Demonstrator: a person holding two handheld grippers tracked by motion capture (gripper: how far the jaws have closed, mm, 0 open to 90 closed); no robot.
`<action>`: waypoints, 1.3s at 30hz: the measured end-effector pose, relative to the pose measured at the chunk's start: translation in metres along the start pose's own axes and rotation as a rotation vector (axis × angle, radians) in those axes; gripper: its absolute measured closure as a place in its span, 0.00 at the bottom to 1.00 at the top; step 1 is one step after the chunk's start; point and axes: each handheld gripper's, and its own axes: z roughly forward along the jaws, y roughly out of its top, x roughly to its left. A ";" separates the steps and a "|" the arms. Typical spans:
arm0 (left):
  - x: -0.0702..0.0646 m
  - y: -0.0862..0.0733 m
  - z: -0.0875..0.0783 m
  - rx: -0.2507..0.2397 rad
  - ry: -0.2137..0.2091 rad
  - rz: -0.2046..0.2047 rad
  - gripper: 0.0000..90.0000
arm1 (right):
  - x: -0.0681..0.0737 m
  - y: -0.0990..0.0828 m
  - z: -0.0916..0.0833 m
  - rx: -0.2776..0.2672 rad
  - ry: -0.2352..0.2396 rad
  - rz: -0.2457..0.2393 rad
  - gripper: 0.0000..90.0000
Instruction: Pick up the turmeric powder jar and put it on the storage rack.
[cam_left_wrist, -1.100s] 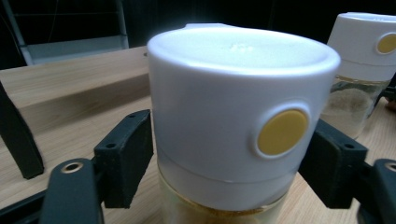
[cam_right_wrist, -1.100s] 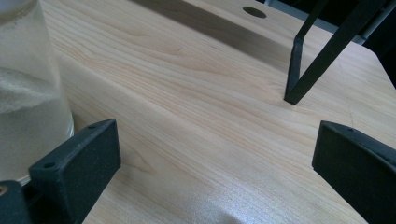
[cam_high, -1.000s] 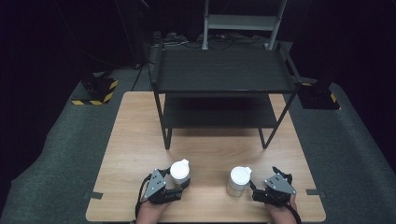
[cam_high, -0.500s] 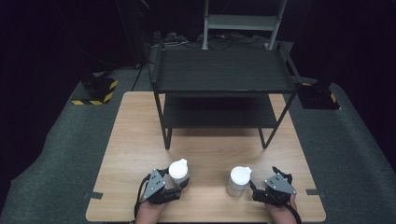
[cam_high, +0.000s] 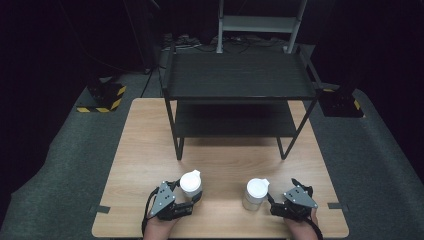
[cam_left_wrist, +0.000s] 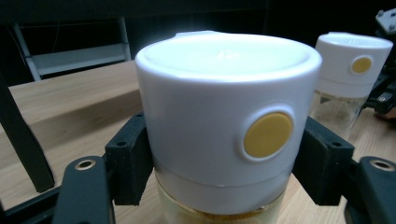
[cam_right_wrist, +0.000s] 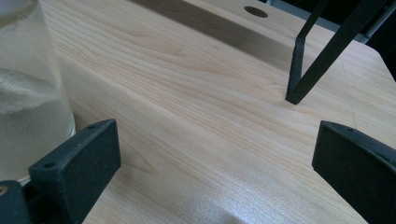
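Now that my left fingers (cam_left_wrist: 219, 182) have just finished closing the last bit, they clamp the near white-capped clear jar with the round yellow button (cam_left_wrist: 229, 130), one black pad on each side of it just under the cap. That jar stands upright on the light wooden worktop (cam_high: 150, 150), near the front edge, left of centre. It hasn't shifted in the high view over the last second, so my read is grip made, lift not started.

Further right, the second white-capped clear jar (cam_high: 255, 193) stands upright on the same worktop, well apart from the first. It holds some pale powder low down.

My right fingers (cam_right_wrist: 215, 154) are wide open with nothing between them, only bare wood. The jar sits just beside the left pad in the right gripper view, outside the gap. That hand hasn't moved.

The black two-tier metal shelf rack (cam_high: 240, 80) stands at the back of the worktop, both tiers bare. Probable destination for the jars. Right side needs to re-centre on its jar before closing.
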 end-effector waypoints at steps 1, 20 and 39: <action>0.000 0.001 -0.001 -0.005 0.000 -0.005 0.34 | 0.000 0.000 0.000 0.000 0.000 0.000 0.01; 0.002 0.048 -0.012 -0.058 0.019 0.023 0.34 | 0.000 0.000 0.000 -0.002 -0.002 0.003 0.01; 0.013 0.103 -0.010 -0.128 0.020 0.060 0.34 | -0.001 -0.001 -0.001 -0.005 0.002 0.004 0.01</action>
